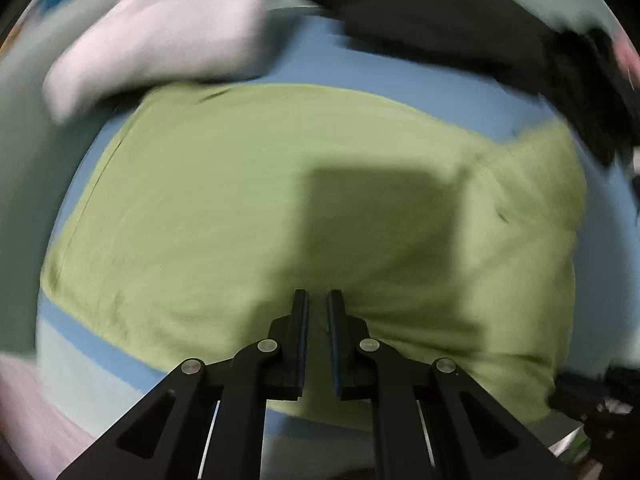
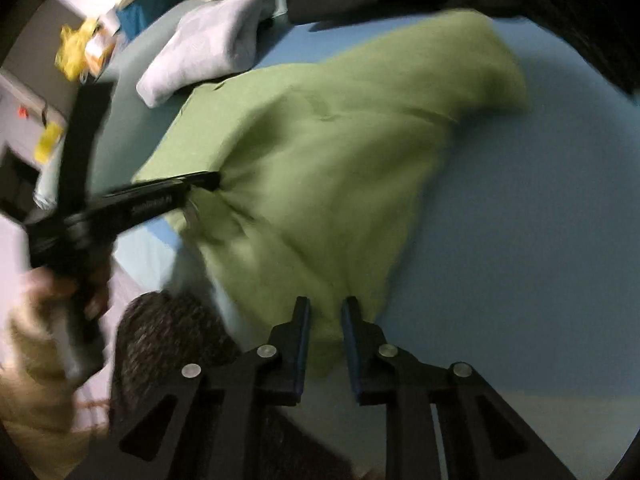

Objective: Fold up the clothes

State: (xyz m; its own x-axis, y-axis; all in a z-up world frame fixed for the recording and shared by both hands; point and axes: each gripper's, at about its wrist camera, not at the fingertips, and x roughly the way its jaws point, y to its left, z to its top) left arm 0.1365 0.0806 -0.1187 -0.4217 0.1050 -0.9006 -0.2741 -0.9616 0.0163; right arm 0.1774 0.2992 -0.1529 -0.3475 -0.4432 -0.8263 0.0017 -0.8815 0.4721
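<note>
- Left wrist view: the left gripper (image 1: 318, 300) points down at a green garment (image 1: 248, 208) spread on a blue surface (image 1: 400, 80); its jaws stand nearly together with green cloth in the narrow slit between them, clenched on the near edge of the fabric.
- Right wrist view confirms it from the side: the left gripper (image 2: 208, 180) bites into the garment's left edge, and the cloth gathers into folds running toward that pinch point. A person's hand (image 2: 52, 280), blurred, grips its handle.
- Right gripper (image 2: 326, 308) holds the near corner of the green garment (image 2: 340, 152); the fabric runs between the two fingers and the pads press on it, so it is grasping the cloth.
- The garment lies mostly flat, one lobe reaching toward the far right.
- A folded pale grey cloth (image 2: 208, 40) sits just beyond the garment's far left corner, touching or overlapping its edge.
- Dark clothing (image 1: 460, 20) lies at the far side, apart from the green piece.
</note>
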